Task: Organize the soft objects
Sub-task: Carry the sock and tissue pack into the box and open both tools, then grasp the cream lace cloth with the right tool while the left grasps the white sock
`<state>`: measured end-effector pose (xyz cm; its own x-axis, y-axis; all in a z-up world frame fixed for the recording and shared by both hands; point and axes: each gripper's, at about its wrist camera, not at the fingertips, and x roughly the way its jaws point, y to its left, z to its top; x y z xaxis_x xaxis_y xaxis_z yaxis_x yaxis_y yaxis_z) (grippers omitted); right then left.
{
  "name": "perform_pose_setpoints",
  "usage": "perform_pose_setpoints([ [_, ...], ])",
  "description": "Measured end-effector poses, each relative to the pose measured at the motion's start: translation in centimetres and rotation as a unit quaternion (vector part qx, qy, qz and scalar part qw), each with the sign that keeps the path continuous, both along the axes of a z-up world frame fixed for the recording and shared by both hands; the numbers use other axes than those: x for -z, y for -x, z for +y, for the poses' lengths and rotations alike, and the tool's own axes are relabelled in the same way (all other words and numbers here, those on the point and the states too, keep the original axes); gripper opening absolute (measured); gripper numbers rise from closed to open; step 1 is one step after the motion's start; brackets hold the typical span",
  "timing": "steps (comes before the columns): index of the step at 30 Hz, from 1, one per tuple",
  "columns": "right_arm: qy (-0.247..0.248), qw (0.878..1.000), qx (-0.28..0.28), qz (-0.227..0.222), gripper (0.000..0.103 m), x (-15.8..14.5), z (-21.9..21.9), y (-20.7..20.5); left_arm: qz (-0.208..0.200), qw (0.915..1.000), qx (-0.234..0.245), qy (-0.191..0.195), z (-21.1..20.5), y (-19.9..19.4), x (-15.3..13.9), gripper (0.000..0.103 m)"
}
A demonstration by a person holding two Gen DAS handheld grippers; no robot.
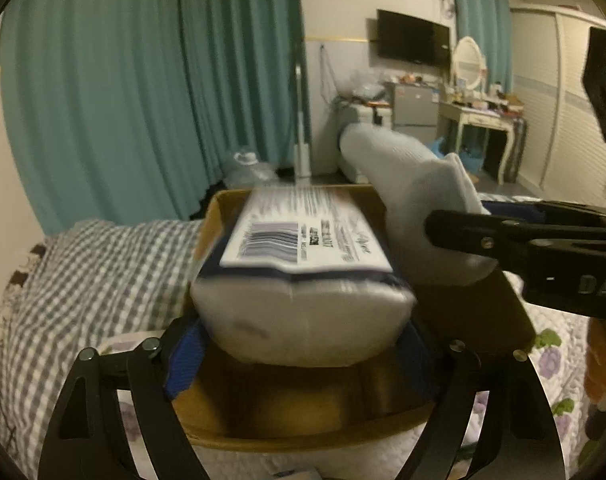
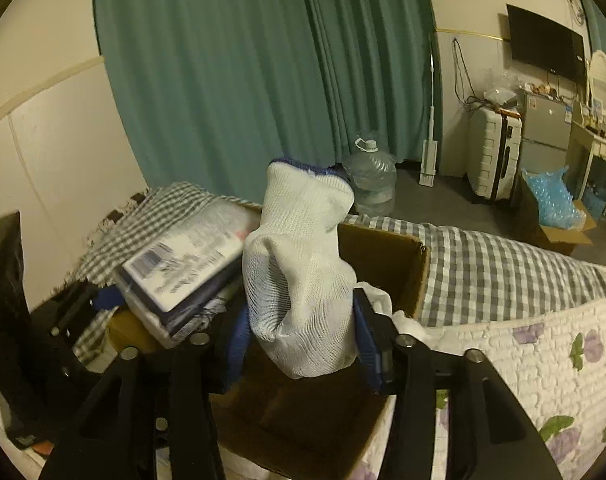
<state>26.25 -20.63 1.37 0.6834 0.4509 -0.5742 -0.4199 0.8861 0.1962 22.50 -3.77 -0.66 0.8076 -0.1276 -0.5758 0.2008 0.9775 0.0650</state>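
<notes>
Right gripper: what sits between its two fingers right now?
A white knit glove is pinched in the right gripper, above the open cardboard box. The right wrist view shows it.

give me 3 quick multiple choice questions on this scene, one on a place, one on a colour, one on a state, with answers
1. Where is the soft pack?
A. over the cardboard box
B. on the floor
C. on the dresser

2. What colour is the knit glove?
A. red
B. white
C. black

3. How is the right gripper?
A. open and empty
B. out of view
C. shut on the glove

Answers: 1 A, the left gripper holds it above the cardboard box. 2 B, white knit with a blue cuff edge. 3 C, both fingers press its sides.
</notes>
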Motion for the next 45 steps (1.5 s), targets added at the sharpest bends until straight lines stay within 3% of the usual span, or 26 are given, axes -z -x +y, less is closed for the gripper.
perform_pose_setpoints([
  [2, 0.002, 1.0, 0.007, -0.008, 0.073, -0.3, 0.0, 0.2, -0.003, 0.9999, -0.008, -0.009, -0.2, 0.3, -0.3, 0.086],
  [7, -0.01, 1.0, 0.014, -0.026, 0.073, -2.7, -0.4, 2.5, -0.04, 0.9988, -0.012, -0.025, 0.2, 2.5, -2.6, 0.086],
  [12, -0.015, 0.998, 0.022, -0.052, 0.075, -7.2, -1.6, 5.8, -0.062, 0.9979, -0.011, -0.016, 0.6, 5.2, -6.4, 0.086],
  [15, -0.016, 0.997, 0.022, -0.074, 0.083, -10.2, -2.5, 9.0, -0.087, 0.9961, -0.012, -0.013, 0.8, 8.0, -9.0, 0.087],
  [16, -0.01, 0.996, 0.021, -0.081, 0.084, -11.1, -2.7, 10.2, -0.098, 0.995, -0.014, -0.012, 1.1, 9.3, -10.1, 0.093],
  [19, 0.003, 0.995, 0.025, -0.101, 0.092, -13.3, -3.9, 13.7, -0.128, 0.9916, -0.021, -0.003, 1.5, 12.7, -12.0, 0.095],
  [22, 0.004, 0.993, 0.03, -0.118, 0.101, -14.2, -5.2, 17.5, -0.145, 0.989, -0.03, 0.001, 2.0, 15.6, -12.9, 0.096],
  [24, 0.016, 0.992, 0.036, -0.124, 0.102, -13.7, -5.5, 19.8, -0.148, 0.9883, -0.039, 0.003, 2.2, 17.3, -13.1, 0.096],
  [27, 0.033, 0.992, 0.038, -0.115, 0.102, -11.2, -5.9, 22.2, -0.144, 0.9888, -0.042, 0.005, 2.5, 19.3, -12.1, 0.096],
  [30, 0.043, 0.994, 0.046, -0.085, 0.102, -7.3, -6.4, 23.2, -0.114, 0.9918, -0.059, 0.005, 2.2, 19.7, -9.8, 0.096],
  [33, 0.043, 0.996, 0.047, -0.054, 0.102, -3.6, -6.4, 23.5, -0.072, 0.9949, -0.067, 0.025, 2.4, 19.6, -6.1, 0.096],
  [37, 0.078, 0.996, 0.042, -0.019, 0.102, 0.8, -4.8, 23.1, -0.017, 0.9956, -0.092, 0.0, 1.8, 18.8, 0.4, 0.096],
  [40, 0.088, 0.995, 0.035, -0.017, 0.102, 2.2, -3.8, 22.6, 0.021, 0.9953, -0.095, -0.004, 1.9, 18.5, 4.1, 0.096],
  [45, 0.061, 0.997, 0.04, -0.007, 0.102, 4.2, -2.9, 21.6, 0.044, 0.994, -0.1, -0.009, 2.5, 18.5, 7.1, 0.096],
])
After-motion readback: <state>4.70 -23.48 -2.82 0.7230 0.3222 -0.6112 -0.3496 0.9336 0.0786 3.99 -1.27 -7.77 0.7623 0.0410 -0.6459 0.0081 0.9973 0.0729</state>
